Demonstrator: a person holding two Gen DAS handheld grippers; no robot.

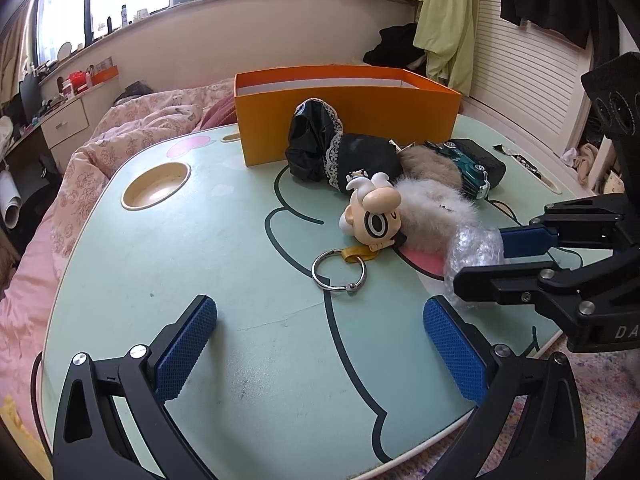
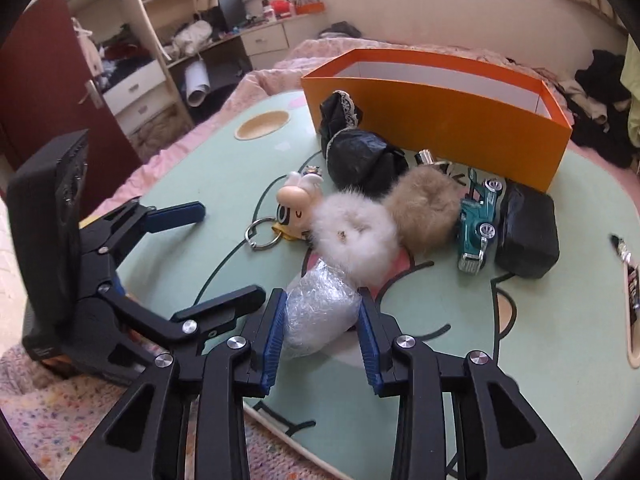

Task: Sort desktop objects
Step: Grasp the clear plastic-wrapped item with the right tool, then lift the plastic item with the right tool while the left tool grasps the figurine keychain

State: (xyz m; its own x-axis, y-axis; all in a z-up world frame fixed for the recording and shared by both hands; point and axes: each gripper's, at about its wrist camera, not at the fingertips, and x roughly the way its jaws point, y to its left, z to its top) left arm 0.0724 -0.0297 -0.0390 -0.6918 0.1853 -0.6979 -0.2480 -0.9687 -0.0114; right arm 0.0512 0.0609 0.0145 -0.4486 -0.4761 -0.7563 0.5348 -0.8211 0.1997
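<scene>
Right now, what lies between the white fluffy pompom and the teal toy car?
A beige fluffy pompom lies between the white fluffy pompom and the teal toy car, clearest in the right wrist view.

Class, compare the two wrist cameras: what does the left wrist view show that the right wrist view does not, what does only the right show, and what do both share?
Only the left wrist view: the green garment hanging by the window, and both wide-open pads of the left gripper head-on.

Only the right wrist view: the dark red door, the shelves, and the right gripper with both pads pressed on the bubble-wrap bundle.

Both: the orange box, white pompom, toy car, cartoon figure, and metal ring.
</scene>
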